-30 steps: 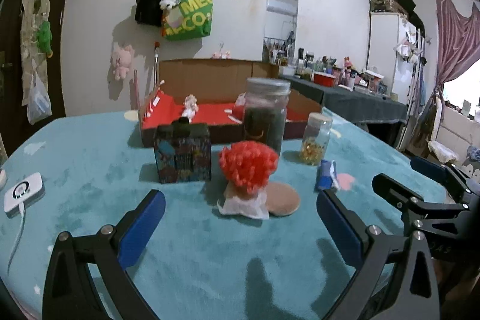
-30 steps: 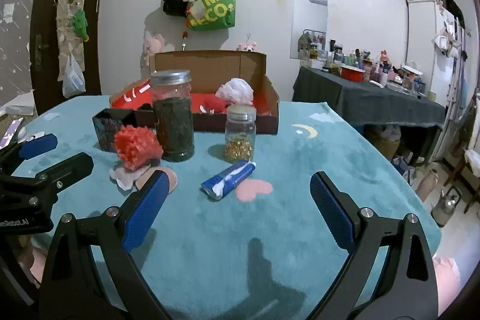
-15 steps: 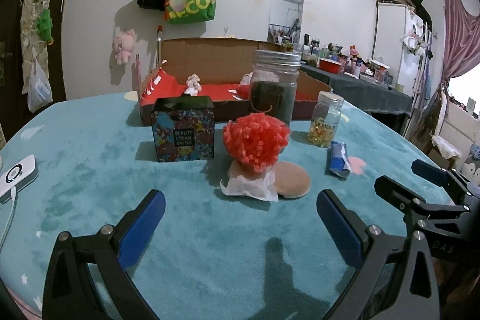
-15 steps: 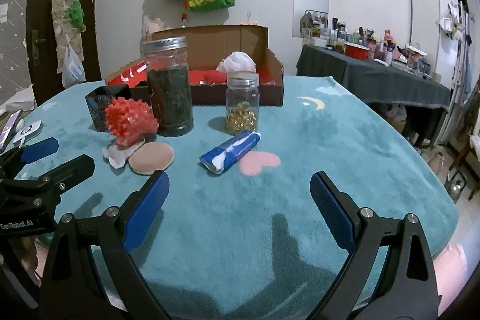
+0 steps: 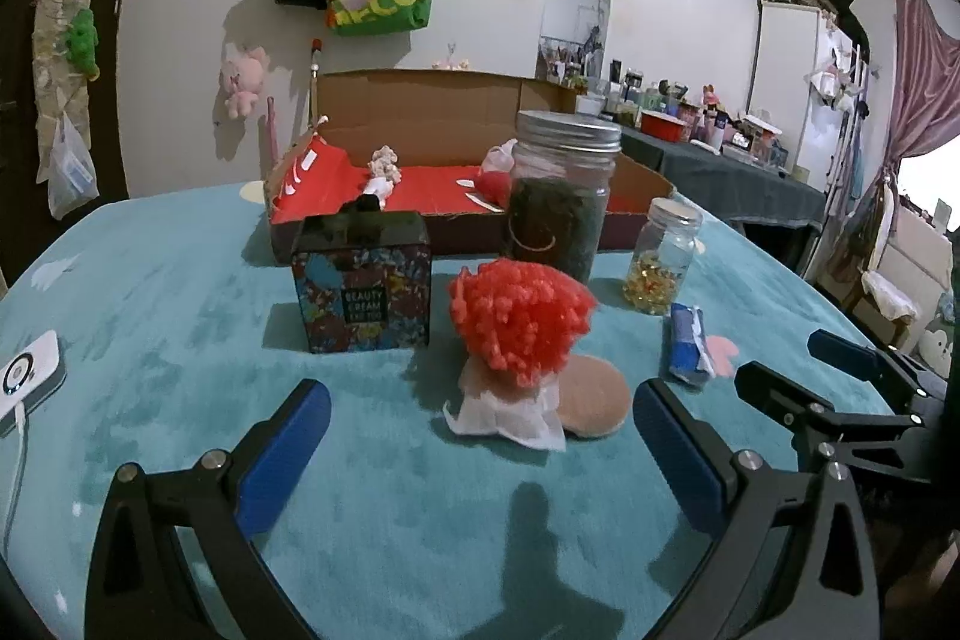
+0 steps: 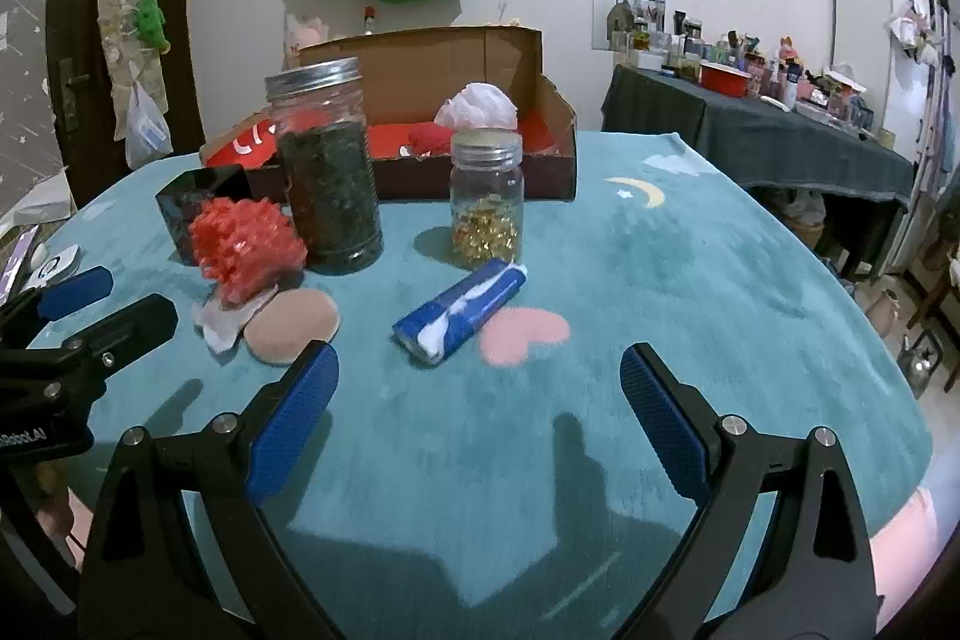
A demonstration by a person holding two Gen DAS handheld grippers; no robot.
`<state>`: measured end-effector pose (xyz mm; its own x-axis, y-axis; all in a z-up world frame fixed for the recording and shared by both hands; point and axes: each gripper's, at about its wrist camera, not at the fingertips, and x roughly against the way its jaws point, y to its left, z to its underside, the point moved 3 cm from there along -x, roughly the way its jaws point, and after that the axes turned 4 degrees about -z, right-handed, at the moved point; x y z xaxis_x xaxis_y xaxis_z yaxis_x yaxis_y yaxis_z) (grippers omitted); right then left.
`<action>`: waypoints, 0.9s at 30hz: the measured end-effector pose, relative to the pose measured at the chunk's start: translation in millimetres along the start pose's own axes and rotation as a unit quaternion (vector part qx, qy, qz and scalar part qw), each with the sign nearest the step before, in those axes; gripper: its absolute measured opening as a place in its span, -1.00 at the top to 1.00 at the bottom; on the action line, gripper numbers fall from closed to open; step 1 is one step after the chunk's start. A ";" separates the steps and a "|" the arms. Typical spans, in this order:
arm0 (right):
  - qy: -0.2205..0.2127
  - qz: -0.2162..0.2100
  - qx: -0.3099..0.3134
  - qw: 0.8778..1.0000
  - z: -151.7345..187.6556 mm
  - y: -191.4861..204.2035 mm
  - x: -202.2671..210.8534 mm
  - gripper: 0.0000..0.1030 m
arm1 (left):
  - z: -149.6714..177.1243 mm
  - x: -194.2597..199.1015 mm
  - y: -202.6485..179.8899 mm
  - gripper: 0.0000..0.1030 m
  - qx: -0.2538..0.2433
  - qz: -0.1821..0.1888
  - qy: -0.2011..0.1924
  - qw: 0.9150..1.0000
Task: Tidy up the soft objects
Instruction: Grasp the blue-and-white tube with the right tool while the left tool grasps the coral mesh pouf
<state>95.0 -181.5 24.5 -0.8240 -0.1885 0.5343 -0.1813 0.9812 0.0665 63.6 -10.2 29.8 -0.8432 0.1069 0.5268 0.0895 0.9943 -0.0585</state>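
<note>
A fluffy red pompom [image 5: 521, 322] [image 6: 243, 244] rests on a white tissue [image 5: 510, 412] beside a round beige pad [image 5: 591, 394] [image 6: 294, 323] on the teal table cover. A blue and white soft pack [image 6: 462, 310] [image 5: 690, 343] lies right of them. My left gripper [image 5: 480, 436] is open, just short of the pompom, which sits between its fingers' line. My right gripper [image 6: 480, 412] is open, a little short of the blue pack. An open cardboard box [image 5: 456, 124] [image 6: 456, 58] with a red floor holds a few soft items at the back.
A tall glass jar [image 5: 561, 196] [image 6: 327, 166] of dark stuff, a small jar [image 5: 663, 256] [image 6: 487, 196] of gold bits and a patterned cube box [image 5: 363, 292] stand around the pompom. A white device [image 5: 27, 373] lies at the left edge. A dark cluttered side table [image 6: 756, 130] is right.
Both grippers have moved forward and lower toward the table; the pompom and the blue pack now look closer and larger. Both stay open, nothing is held.
</note>
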 end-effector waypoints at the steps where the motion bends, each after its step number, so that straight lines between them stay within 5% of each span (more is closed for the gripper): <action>1: 0.003 -0.001 -0.002 1.000 -2.3 -1.1 -2.7 -0.87 | -2.4 -2.7 0.1 -1.00 0.000 0.001 0.003 1.000; 19: 0.122 -0.024 0.007 0.992 -28.5 -4.6 -67.2 -0.85 | -37.6 -43.8 -5.5 -0.97 -0.019 0.022 0.041 0.999; 20: 0.127 -0.026 0.007 0.992 -27.9 -4.2 -70.1 -0.83 | -37.8 -45.4 -6.0 -0.84 -0.021 0.022 0.043 0.999; 25: 0.151 -0.054 0.001 0.987 -21.8 -2.2 -78.7 0.01 | -32.1 -57.6 -7.6 -0.02 -0.022 0.051 0.077 0.996; 27: 0.148 -0.073 -0.004 0.986 -20.7 -1.4 -74.9 0.13 | -30.2 -55.4 -7.7 0.04 -0.024 0.058 0.074 0.995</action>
<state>168.1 -167.9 1.8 -0.5958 -0.3086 0.7414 -0.2815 0.9449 0.1671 125.6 -23.7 26.7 -0.7386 0.2164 0.6384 0.2096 0.9738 -0.0876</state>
